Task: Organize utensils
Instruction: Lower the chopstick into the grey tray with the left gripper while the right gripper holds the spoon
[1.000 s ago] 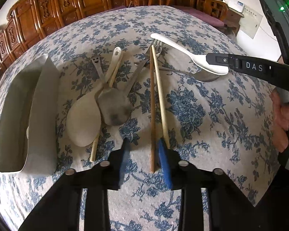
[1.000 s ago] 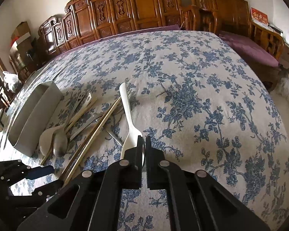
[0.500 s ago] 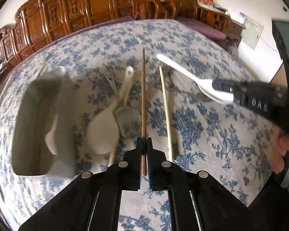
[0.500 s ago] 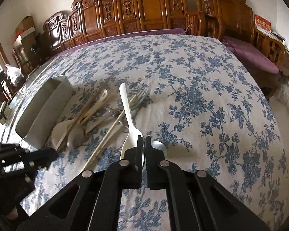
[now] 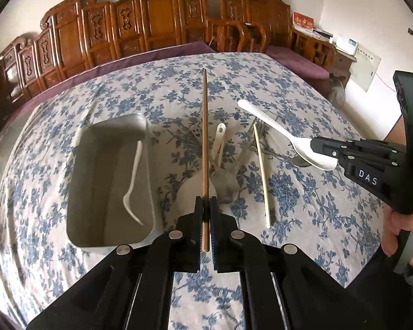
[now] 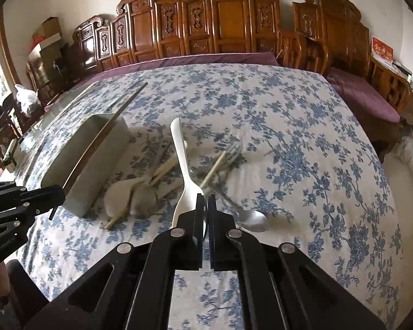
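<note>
Left wrist: slim brown chopstick [image 5: 205, 137].

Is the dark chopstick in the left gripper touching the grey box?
Apart. In the left wrist view the dark chopstick, pinched in the left gripper, runs clear of the grey box, with tablecloth showing between them.

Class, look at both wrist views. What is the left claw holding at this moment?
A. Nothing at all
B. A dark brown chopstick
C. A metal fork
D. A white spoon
B: the left claw is shut on the dark brown chopstick, lifted clear of the tablecloth, while the white spoon sits in the right claw.
</note>
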Motion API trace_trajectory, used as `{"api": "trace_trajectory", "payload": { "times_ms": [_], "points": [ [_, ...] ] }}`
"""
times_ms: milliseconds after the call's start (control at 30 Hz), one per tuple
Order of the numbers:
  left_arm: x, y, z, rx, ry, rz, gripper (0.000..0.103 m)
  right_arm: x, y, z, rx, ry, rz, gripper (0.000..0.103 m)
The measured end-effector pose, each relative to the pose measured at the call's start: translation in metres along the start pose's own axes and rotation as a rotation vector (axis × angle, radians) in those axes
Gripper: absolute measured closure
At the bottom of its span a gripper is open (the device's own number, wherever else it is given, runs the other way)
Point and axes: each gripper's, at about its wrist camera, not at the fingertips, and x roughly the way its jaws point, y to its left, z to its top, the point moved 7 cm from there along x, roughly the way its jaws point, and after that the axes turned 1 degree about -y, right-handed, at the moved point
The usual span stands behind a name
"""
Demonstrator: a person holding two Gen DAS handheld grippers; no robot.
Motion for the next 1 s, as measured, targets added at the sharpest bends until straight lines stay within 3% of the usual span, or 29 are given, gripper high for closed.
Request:
{"api": "trace_trajectory", "payload": {
  "times_ms": [367, 667, 1000],
  "points": [
    [-0.019, 0.055, -0.016, -0.018, 0.028, 0.05, 0.099, 0.004, 0.045, 0.0, -0.036, 0.01, 0.044, 0.099],
    [-0.005, 0.101, -0.024, -0.042, 0.09, 0.075, 0.099, 0.021, 0.083, 0.002, -0.087, 0.035, 0.071, 0.099],
    [0.009, 0.119, -0.025, -0.042, 0.144, 0.08, 0.099, 0.03, 0.1, 0.003, -0.113, 0.047, 0.082, 0.099]
  ]
}}
